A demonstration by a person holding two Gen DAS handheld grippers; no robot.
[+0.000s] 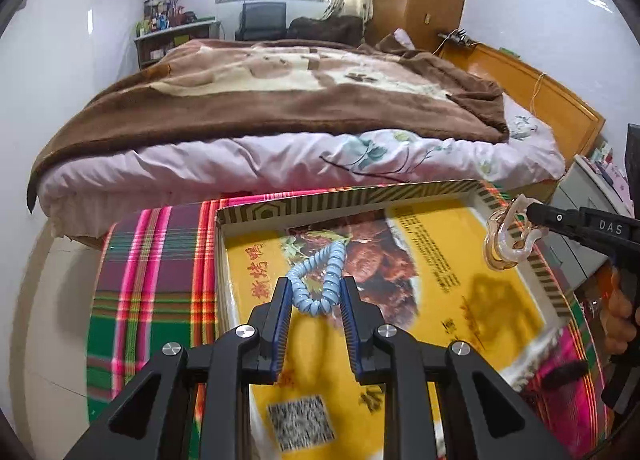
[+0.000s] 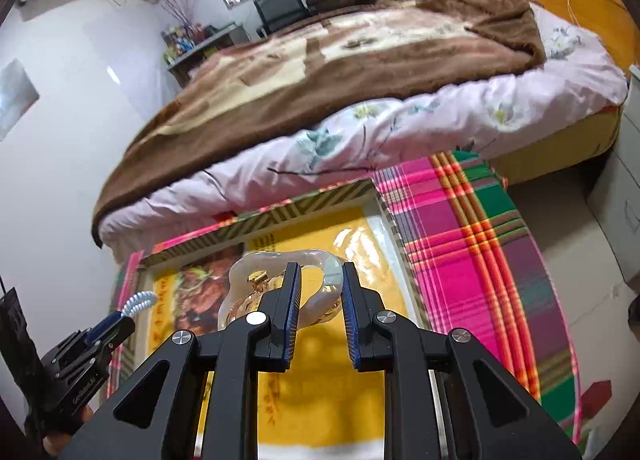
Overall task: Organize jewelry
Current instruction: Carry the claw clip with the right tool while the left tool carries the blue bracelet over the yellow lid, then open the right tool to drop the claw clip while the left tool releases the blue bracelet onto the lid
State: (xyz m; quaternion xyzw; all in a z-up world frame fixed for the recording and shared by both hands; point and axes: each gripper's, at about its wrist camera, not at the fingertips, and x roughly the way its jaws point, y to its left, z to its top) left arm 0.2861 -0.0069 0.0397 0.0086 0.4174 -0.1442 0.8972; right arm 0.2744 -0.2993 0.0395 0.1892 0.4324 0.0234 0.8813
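The left gripper (image 1: 316, 298) fingers pinch a blue coil band (image 1: 318, 280); the right gripper (image 2: 320, 292) fingers apparently pinch a pearly hair claw (image 2: 280, 266), both above the box tray (image 1: 248, 216) for sorting.

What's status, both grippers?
Left gripper shut on blue coil tie. Right gripper shut on clear claw clip. Both over yellow tray. Nothing in the way.

On my right gripper (image 1: 530, 214), at the right edge of the left wrist view, I read "DAS" in white letters. The yellow box lid (image 1: 440, 260) carries printed characters and a QR code (too blurred to read).
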